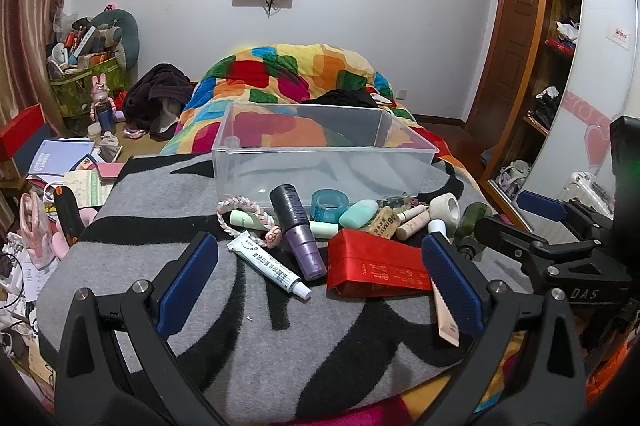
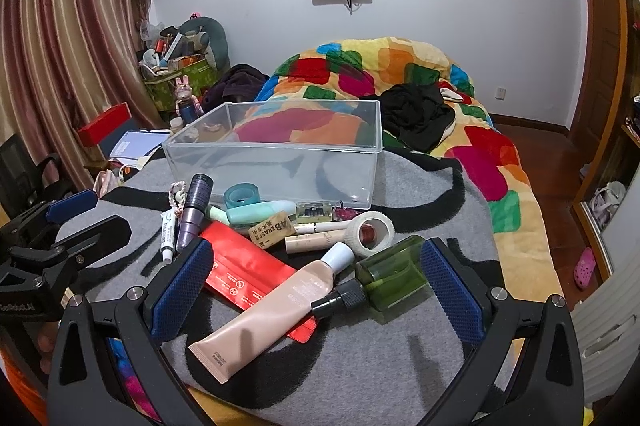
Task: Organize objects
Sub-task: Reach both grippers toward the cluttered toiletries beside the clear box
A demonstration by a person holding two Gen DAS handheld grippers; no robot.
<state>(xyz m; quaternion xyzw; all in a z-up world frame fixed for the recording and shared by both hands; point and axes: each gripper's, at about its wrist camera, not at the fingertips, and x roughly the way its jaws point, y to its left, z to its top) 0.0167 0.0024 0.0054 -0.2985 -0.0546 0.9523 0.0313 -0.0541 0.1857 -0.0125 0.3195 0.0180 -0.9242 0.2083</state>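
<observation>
Nearby, a smooth clear plastic bin (image 2: 276, 162) sits on fuzzy grey blanket (image 2: 400, 366).

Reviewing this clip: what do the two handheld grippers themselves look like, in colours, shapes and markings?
Both look alike: the left gripper and right gripper have matte black angular frames with silver round bolts, and two fingers faced with dark blue textured pads. White lettering reading "DAS" shows on the right gripper's body in the left view. No cables or sleeves are visible.
</observation>
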